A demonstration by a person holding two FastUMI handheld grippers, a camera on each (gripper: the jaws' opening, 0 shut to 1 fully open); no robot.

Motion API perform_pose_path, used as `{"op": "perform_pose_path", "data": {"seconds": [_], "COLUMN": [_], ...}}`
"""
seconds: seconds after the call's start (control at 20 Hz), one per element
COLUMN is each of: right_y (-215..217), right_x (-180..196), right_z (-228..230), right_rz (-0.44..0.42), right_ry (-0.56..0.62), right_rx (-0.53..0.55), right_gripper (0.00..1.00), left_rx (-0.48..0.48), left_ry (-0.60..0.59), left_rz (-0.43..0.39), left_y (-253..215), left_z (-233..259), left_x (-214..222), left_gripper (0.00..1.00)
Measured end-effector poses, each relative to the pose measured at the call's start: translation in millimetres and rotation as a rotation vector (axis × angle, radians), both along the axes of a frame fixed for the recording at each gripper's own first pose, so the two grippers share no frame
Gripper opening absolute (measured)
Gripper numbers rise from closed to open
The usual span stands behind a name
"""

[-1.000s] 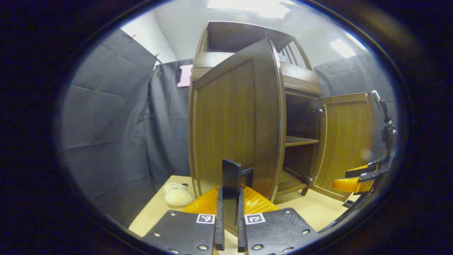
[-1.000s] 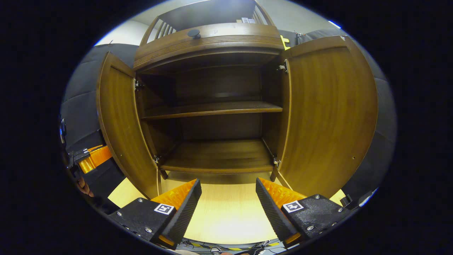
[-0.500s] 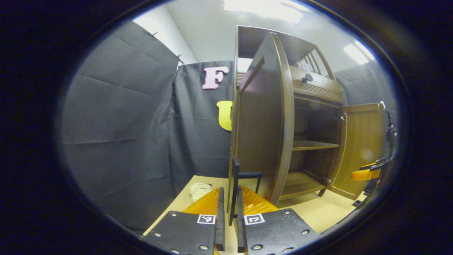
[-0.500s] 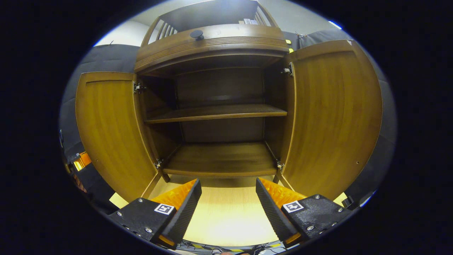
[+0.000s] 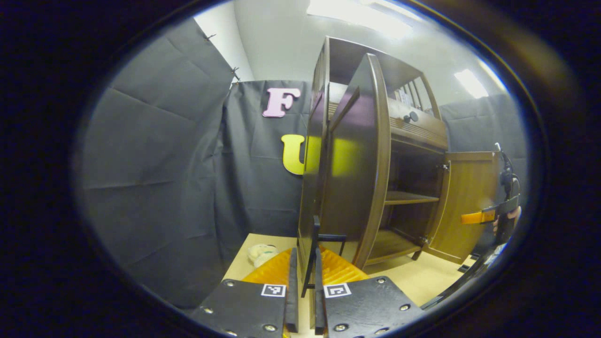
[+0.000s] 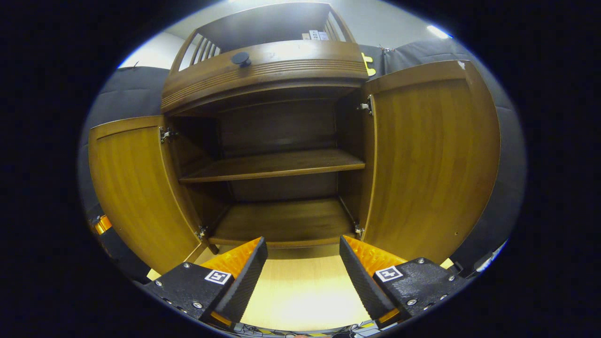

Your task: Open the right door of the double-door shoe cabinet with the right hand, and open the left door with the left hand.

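With both doors swung out, the shoe cabinet [image 6: 277, 61] stands on the light wooden table [image 6: 300, 291], interior exposed. Right gripper view: left door [image 6: 136, 188] and right door [image 6: 432, 159] both wide open, inner faces toward the camera, one on each side of the opening. Middle shelf [image 6: 277, 164] and bottom shelf [image 6: 281, 220] bare. Dark round knob [image 6: 241, 57] on the curved top panel. Right gripper [image 6: 303, 263] released, fingers spread wide, nothing between them, hovering over the table just in front of the cabinet, touching neither door.

Left gripper view: left gripper [image 5: 304, 281] clenched on the dark handle [image 5: 312, 253] of the left door [image 5: 357, 159], both fingers pressing the thin bar. Door seen nearly edge-on, swung far out. Right door [image 5: 469, 202] open on the far side; right gripper [image 5: 488, 216] beside it, partly cut off at the edge, held in a hand [image 5: 507, 225]. Small pale plush object [image 5: 260, 253] on the table near the cabinet's left side, well apart from both grippers.
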State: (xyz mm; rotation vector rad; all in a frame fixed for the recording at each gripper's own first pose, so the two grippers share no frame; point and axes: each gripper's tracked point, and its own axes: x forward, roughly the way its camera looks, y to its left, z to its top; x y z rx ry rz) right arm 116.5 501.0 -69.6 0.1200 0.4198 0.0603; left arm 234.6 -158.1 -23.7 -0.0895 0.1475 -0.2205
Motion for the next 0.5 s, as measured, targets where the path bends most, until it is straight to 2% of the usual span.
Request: {"op": "perform_pose_path", "data": {"seconds": [0.05,0.15,0.35,0.4,0.45,0.5], "right_y": [-5.4,-12.0,-27.7,-31.1,-35.3,-40.7], "right_x": [1.4,2.5,8.3,8.0,6.6,4.4], "right_z": [1.9,5.2,8.2,9.7,10.8,13.7], "right_rz": [-0.01,-0.011,0.006,0.013,0.021,0.025], "right_ry": [-0.011,-0.034,-0.069,-0.074,-0.077,-0.086], "right_rx": [-0.014,-0.028,-0.037,-0.033,-0.029,-0.028], "right_gripper": [0.98,0.95,0.92,0.92,0.92,0.92], "left_rx": [0.0,0.004,0.049,0.056,0.06,0.061], "left_ry": [-0.007,-0.014,-0.015,-0.015,-0.019,-0.032], "left_rz": [0.013,0.057,0.21,0.254,0.292,0.33], "left_y": [3.0,7.2,22.9,23.2,19.9,17.1], "left_z": [5.8,12.2,35.1,44.7,55.9,69.6], "left_x": [-4.1,-15.3,-62.5,-71.7,-82.3,-92.2], "left_gripper": [0.21,0.21,0.21,0.08,0.19,0.17]}}
